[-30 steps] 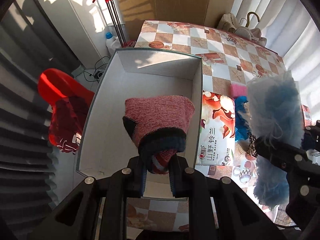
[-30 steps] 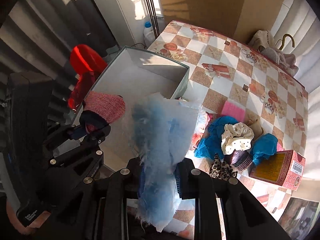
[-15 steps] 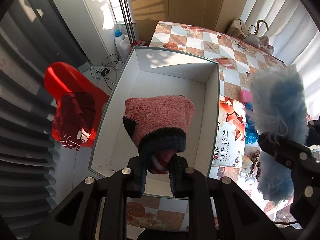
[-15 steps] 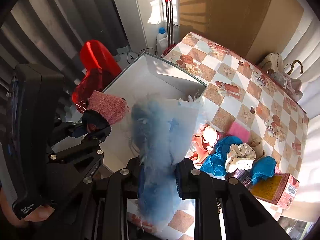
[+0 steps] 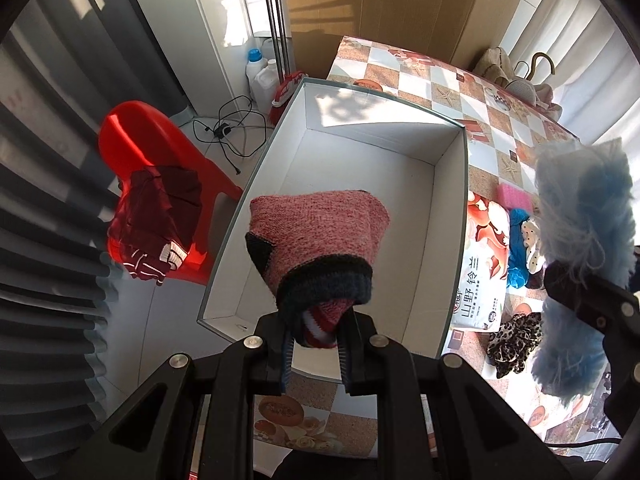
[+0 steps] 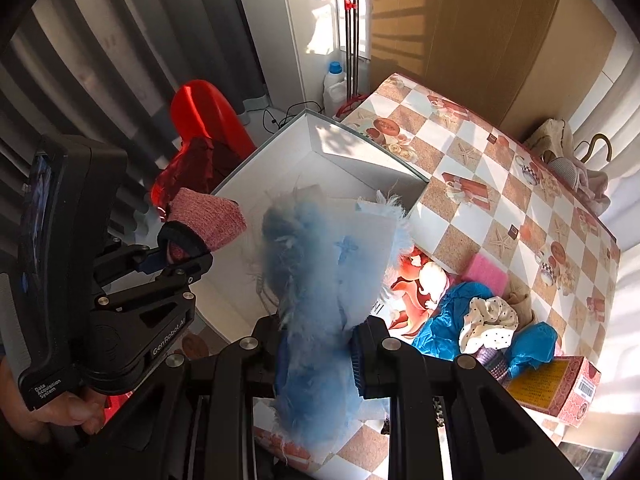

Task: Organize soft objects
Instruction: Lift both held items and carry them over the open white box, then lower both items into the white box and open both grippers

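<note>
**Carrying two soft things over the box**

Hanging from the left gripper, in the left wrist view, a pink knit hat is clamped by its dark cuff between the jaws and sits above the empty white box. Compared with a second ago, the box has slid rightward and now fills the middle of the view, and the red chair with its dark garment shows more fully, so the hand has drifted across toward the box's open side. That puts the hat over the box floor, and lowering and letting go looks like the step in hand. The right gripper with its blue fluffy cloth shows at the right edge.

From the right wrist view, the right gripper is clamped on that blue cloth, which hangs above the box's near right side and hides part of it. Earlier the cloth sat lower in the view and covered less of the box; the table now shows more of its length. A pile of soft things and a tissue pack wait on the table, just beside the box.
</note>
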Demonstrator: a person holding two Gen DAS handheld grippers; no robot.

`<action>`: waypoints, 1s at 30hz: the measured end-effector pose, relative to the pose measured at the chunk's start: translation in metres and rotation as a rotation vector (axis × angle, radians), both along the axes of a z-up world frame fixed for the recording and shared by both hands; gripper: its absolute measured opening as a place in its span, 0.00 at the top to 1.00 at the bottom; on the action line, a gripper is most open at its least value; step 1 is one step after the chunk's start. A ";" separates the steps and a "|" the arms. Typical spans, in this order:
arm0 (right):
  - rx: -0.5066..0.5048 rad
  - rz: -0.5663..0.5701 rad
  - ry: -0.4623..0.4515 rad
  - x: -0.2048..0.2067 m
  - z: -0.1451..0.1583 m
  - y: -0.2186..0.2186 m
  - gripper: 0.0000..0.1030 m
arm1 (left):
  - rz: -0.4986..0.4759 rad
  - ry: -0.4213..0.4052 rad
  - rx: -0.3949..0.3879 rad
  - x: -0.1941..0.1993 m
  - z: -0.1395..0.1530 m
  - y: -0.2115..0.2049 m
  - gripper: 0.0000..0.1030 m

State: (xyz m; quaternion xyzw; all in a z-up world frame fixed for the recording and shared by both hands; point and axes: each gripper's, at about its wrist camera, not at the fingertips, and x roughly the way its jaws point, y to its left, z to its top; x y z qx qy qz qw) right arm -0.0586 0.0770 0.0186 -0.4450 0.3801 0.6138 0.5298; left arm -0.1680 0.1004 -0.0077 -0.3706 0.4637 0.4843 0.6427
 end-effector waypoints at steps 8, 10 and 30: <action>-0.010 0.003 0.015 -0.001 -0.004 -0.003 0.76 | -0.014 0.007 -0.026 0.001 -0.010 -0.002 0.80; -0.012 0.001 0.016 -0.001 -0.005 -0.003 0.76 | -0.015 0.007 -0.030 0.001 -0.011 -0.001 0.80; -0.056 0.019 0.015 -0.009 -0.019 0.008 0.76 | -0.037 0.024 -0.075 0.001 -0.028 0.003 0.80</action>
